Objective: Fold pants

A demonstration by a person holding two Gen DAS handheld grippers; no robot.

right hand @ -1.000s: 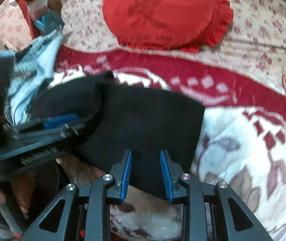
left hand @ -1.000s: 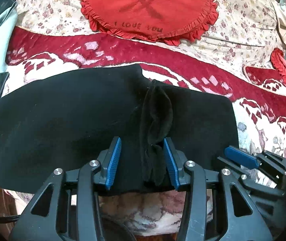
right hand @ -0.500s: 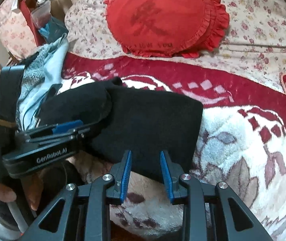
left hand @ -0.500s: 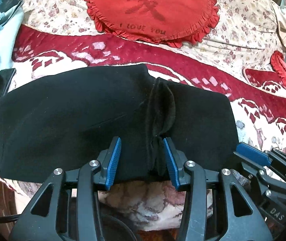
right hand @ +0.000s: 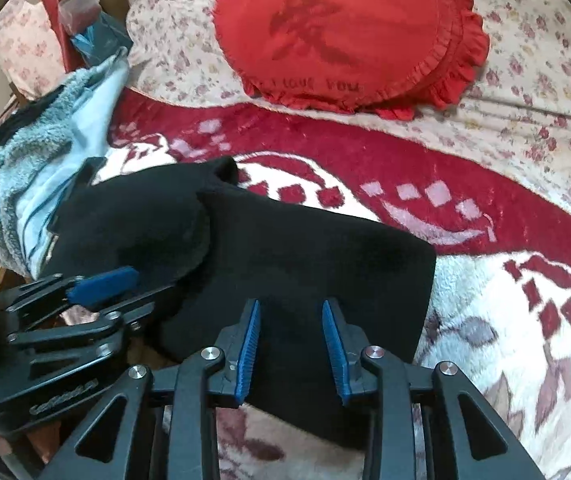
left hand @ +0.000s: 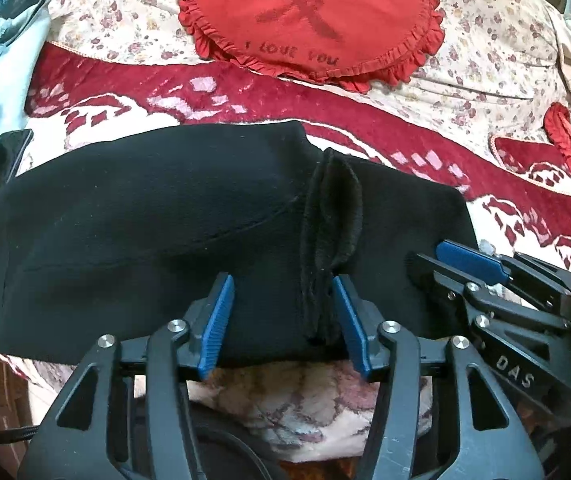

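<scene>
black pants (left hand: 157, 240) lie folded along the bed's (left hand: 525, 208) near edge; soft, thick, limp fabric, best pinched at an edge. left gripper (left hand: 281, 320) fingers have just been widening, straddling a raised fold; right gripper (right hand: 291, 344) fingers narrow, gripping nothing

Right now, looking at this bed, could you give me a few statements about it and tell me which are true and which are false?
1. The black pants lie on a red and white blanket. True.
2. The round red cushion sits on top of the pants. False: it lies farther back, on the floral sheet.
3. The left gripper has its jaws clamped tight. False: they stand apart and have just been opening, with the pants' near edge between them.
4. The right gripper hovers over the pants' near edge. True.
</scene>
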